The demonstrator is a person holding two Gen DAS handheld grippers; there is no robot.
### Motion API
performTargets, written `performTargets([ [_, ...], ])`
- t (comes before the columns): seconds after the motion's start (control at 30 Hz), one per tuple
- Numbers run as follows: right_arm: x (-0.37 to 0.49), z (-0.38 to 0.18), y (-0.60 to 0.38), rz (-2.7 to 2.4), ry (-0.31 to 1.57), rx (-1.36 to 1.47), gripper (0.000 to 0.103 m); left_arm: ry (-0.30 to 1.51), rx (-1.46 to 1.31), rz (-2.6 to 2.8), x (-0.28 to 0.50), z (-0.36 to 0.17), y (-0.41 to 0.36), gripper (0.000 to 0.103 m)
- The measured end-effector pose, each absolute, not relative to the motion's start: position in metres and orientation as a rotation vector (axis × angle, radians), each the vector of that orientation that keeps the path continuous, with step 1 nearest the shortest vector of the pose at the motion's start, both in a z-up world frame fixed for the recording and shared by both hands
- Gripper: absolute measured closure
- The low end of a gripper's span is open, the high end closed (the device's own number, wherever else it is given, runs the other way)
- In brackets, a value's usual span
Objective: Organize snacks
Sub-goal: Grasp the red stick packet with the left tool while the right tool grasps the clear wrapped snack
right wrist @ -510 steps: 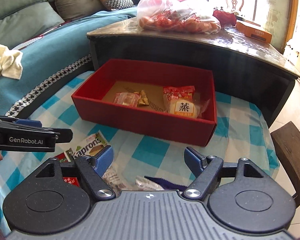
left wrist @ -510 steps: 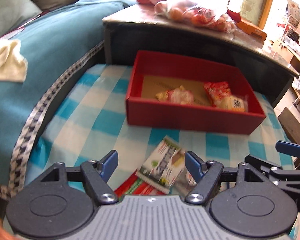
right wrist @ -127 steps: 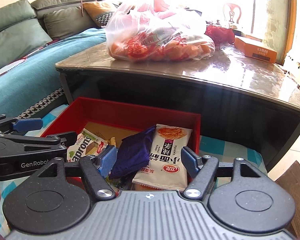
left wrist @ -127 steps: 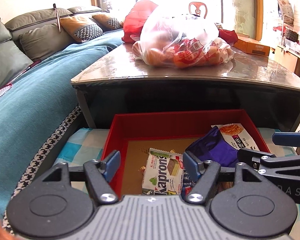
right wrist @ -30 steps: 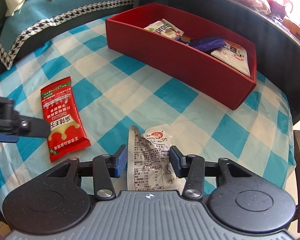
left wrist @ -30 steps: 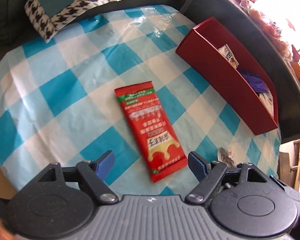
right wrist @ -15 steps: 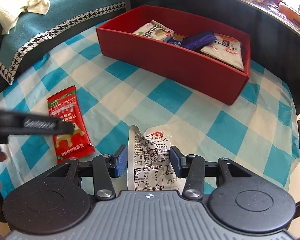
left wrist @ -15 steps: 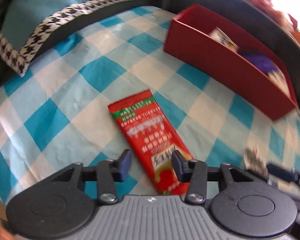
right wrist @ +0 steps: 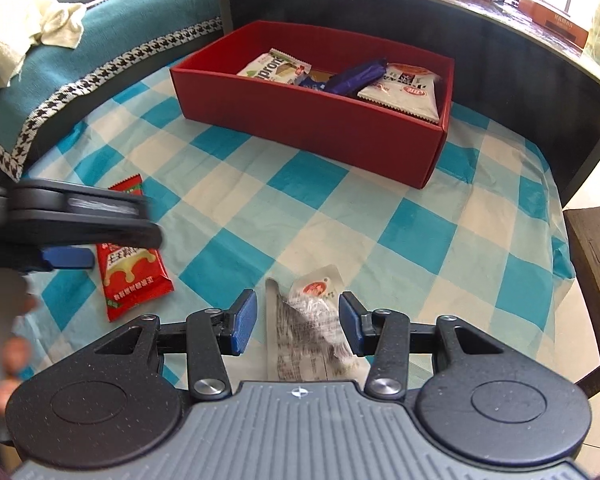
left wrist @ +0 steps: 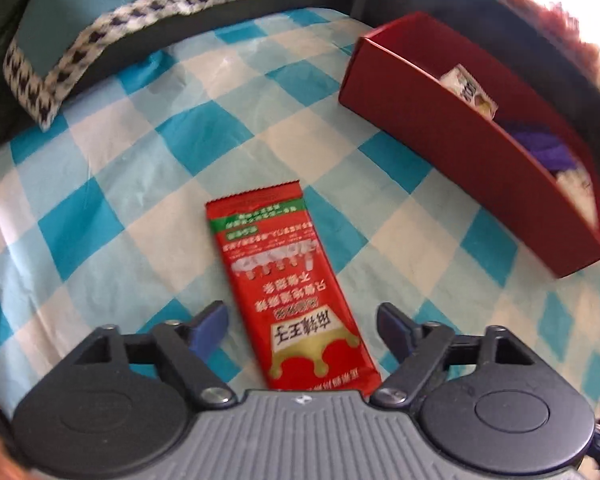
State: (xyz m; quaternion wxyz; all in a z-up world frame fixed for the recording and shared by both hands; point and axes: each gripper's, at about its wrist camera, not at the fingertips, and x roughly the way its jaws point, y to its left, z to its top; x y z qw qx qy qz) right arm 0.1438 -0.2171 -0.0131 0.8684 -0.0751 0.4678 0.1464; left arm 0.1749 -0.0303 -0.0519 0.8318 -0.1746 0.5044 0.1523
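Evidently the left tongs [left wrist: 300, 330] are being opened, spread wide around the near end of the red snack packet [left wrist: 290, 292] without pressing it, so that the packet, lying flat on the checked worktop [right wrist: 420, 240], can be taken by its long edges. The right tongs [right wrist: 297, 322] are drawn narrow on the crinkled white packet [right wrist: 312, 328], seemingly pinched for a carry to the red box [right wrist: 312, 120]. Open cloth is left between both packets and the box's near wall, while a dark table edge [right wrist: 500, 60] stands close behind its far side.
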Motion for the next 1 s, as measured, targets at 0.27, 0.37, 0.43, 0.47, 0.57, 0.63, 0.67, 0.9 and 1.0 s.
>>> performTargets([
  [0.27, 0.140, -0.013, -0.225, 0.300, 0.973, -0.157, 0.053, 1.080, -0.155, 0.223, 0.153, -0.049, -0.027, 0.022],
  [0.37, 0.142, -0.013, -0.230, 0.297, 0.980, -0.150, 0.052, 1.104, -0.111, 0.204, 0.139, -0.048, -0.012, 0.022],
  [0.43, 0.143, -0.011, -0.233, 0.288, 0.979, -0.145, 0.050, 1.107, -0.107, 0.182, 0.130, -0.048, -0.004, 0.022],
  [0.47, 0.144, -0.011, -0.234, 0.291, 0.984, -0.146, 0.046, 1.111, -0.110, 0.171, 0.128, -0.048, -0.002, 0.022],
  [0.57, 0.147, -0.010, -0.239, 0.280, 0.989, -0.139, 0.036, 1.124, -0.113, 0.137, 0.129, -0.046, -0.005, 0.022],
  [0.63, 0.153, -0.013, -0.243, 0.278, 1.012, -0.141, 0.033, 1.123, -0.115, 0.116, 0.133, -0.046, -0.012, 0.017],
  [0.67, 0.154, -0.014, -0.245, 0.264, 1.015, -0.140, 0.032, 1.123, -0.114, 0.095, 0.136, -0.048, -0.015, 0.013],
  [0.9, 0.157, -0.032, -0.233, 0.269, 1.036, -0.208, 0.021, 1.080, -0.026, 0.028, 0.143, -0.058, -0.025, 0.000],
  [1.0, 0.162, -0.042, -0.223, 0.255, 1.040, -0.266, 0.024, 1.068, -0.017, 0.023, 0.145, -0.061, -0.026, 0.000],
])
